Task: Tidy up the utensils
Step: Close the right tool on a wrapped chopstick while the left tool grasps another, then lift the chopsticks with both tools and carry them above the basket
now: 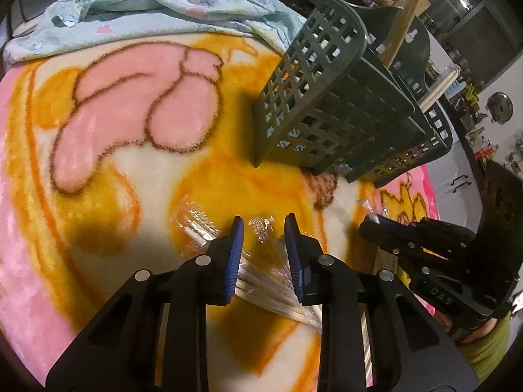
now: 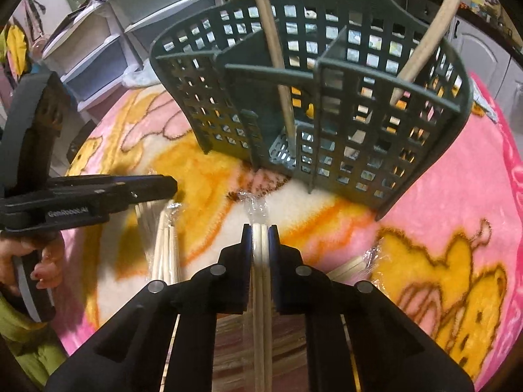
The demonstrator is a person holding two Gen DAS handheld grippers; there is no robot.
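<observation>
You cannot see the rear of the wrapped chopsticks [image 2: 261,251]: they run back between the right gripper [image 2: 260,228] fingers and off the bottom edge. In your left wrist view the left gripper [image 1: 263,225] fingers cover the middle of the wrapped bundle [image 1: 261,271]; its count is too blurred to tell. The basket [image 1: 313,98] top is cut by the frame edge. The wooden handle [image 2: 274,42] leaves the top edge, head unseen
</observation>
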